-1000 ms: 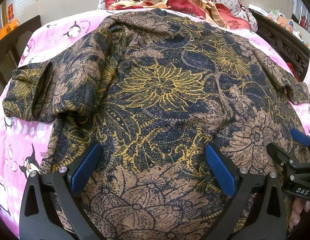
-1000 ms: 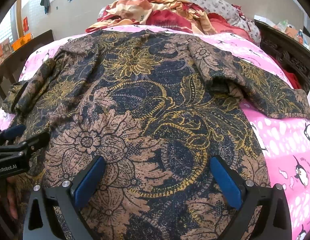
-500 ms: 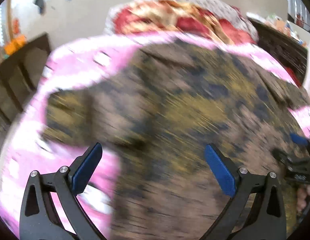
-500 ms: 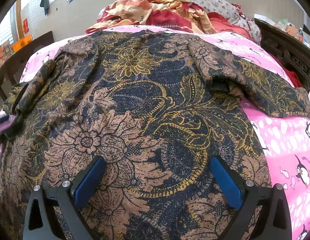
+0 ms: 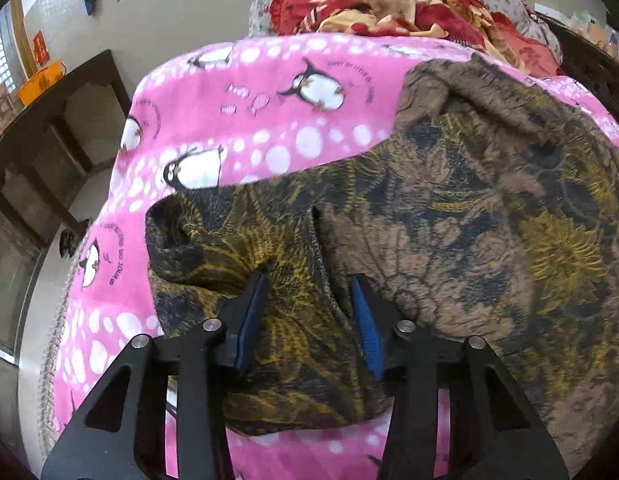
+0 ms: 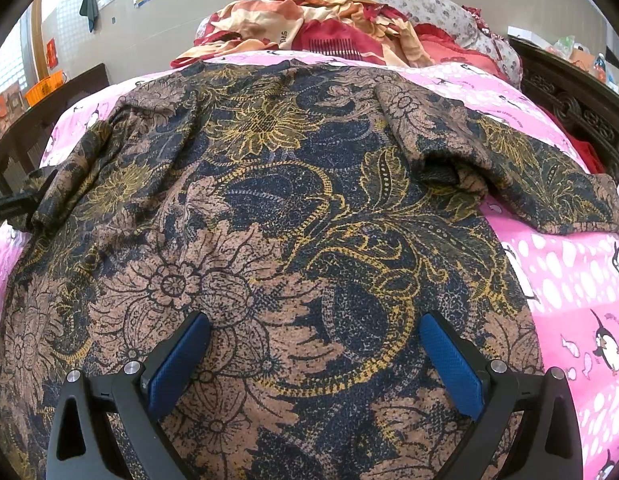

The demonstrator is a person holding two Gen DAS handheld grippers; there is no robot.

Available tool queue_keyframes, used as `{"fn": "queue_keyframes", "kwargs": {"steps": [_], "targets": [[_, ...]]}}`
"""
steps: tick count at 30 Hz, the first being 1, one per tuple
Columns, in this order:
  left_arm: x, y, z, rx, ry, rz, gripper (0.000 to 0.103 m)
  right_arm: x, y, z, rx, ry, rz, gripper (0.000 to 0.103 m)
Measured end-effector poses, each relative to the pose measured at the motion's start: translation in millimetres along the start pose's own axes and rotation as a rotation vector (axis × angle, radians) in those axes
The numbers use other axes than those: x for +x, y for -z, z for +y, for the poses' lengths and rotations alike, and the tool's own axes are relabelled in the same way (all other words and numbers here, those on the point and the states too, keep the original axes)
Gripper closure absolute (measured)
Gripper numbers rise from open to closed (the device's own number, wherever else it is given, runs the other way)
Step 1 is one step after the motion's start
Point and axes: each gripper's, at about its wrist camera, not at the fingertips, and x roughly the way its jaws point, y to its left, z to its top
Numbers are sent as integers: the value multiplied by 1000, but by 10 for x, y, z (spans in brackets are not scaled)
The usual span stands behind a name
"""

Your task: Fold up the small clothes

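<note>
Brown, navy and gold floral knit top point(image 6: 293, 216) spread flat on the pink penguin-print bed blanket point(image 5: 269, 120). Left claw point(image 5: 309, 312) just closing around the bunched left sleeve point(image 5: 237, 240), sleeve running leftward. Right claw point(image 6: 313, 356) released, hovering over the hem.

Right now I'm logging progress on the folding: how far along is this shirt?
Done: the floral shirt is spread on the pink penguin blanket. In hand: the left gripper has just been closing around a bunch of the left sleeve; the right gripper hovers open. Left: every fold; the right sleeve lies out.
</note>
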Motion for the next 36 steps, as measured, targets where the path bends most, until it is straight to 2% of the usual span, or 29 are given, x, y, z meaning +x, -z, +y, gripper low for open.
{"fn": "queue_keyframes", "kwargs": {"steps": [1, 2, 5, 7, 9, 14, 19, 24, 27, 31, 35, 36], "targets": [[7, -5, 15, -4, 7, 0, 61, -1, 3, -1, 0, 0, 0, 0], [1, -12, 28, -8, 11, -3, 66, -1, 1, -2, 0, 0, 0, 0], [-42, -7, 157, -59, 42, -11, 96, -1, 2, 2, 0, 1, 0, 0], [-191, 28, 304, -116, 80, -41, 100, -1, 2, 0, 0, 1, 0, 0], [-385, 49, 425, -129, 62, -86, 100, 0, 1, 1, 0, 1, 0, 0], [-892, 146, 1073, -233, -16, -180, 100, 4, 6, 3, -1, 3, -2, 0], [-1096, 323, 1812, -357, -142, -188, 100, 1, 5, 4, -1, 3, -2, 0], [-1235, 435, 2227, -446, -221, -208, 100, 1, 3, 4, -1, 3, -2, 0], [-1261, 410, 2374, -471, -219, -213, 100, 1, 3, 5, -1, 4, -2, 0], [-1299, 225, 2203, -434, -197, -240, 100, 4, 3, 7, -2, 5, -2, 0], [-1420, -23, 1807, -401, -71, -302, 100, 3, 5, 6, -1, 4, -2, 0], [-1454, -83, 1674, -388, -20, -313, 100, 4, 4, 4, -1, 4, -2, 0]]}}
